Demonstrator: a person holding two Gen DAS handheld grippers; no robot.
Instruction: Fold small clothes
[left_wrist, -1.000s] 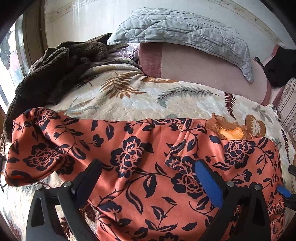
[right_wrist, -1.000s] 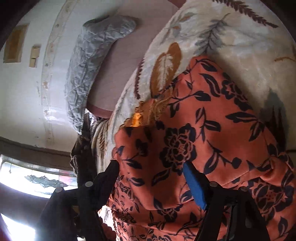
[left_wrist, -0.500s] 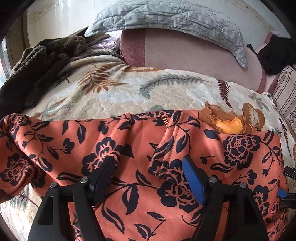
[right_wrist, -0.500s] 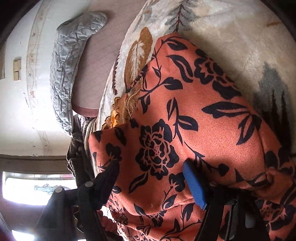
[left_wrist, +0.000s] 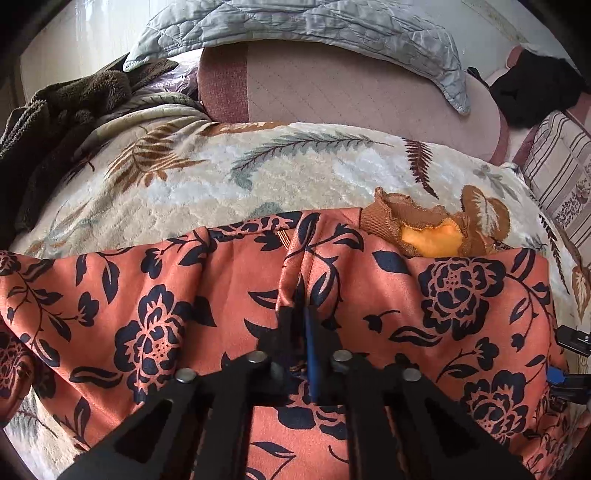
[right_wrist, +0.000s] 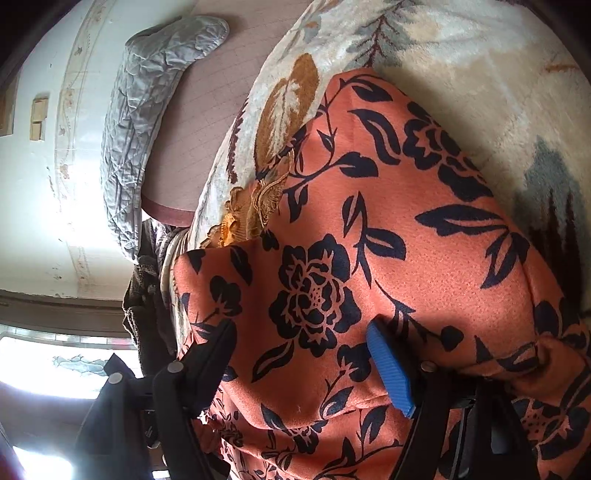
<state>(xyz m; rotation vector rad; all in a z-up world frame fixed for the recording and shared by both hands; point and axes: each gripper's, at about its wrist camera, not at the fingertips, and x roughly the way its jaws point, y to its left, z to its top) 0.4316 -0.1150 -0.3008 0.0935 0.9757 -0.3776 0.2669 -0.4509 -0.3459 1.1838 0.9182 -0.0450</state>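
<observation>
Orange garment (left_wrist: 461, 306), dark floral print, rumpled, spread on leaf-patterned blanket (left_wrist: 295, 173)

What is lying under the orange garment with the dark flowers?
Under the orange floral garment is the leaf-patterned blanket. At its far edge a brown and yellow cloth sticks out; the rest of that cloth is covered, so its shape cannot be seen.

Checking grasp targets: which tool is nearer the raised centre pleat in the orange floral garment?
Left. The left tool is shut on that raised pleat of the orange, black-flowered garment. The right tool sits open over a flatter part near the garment's side edge.
</observation>
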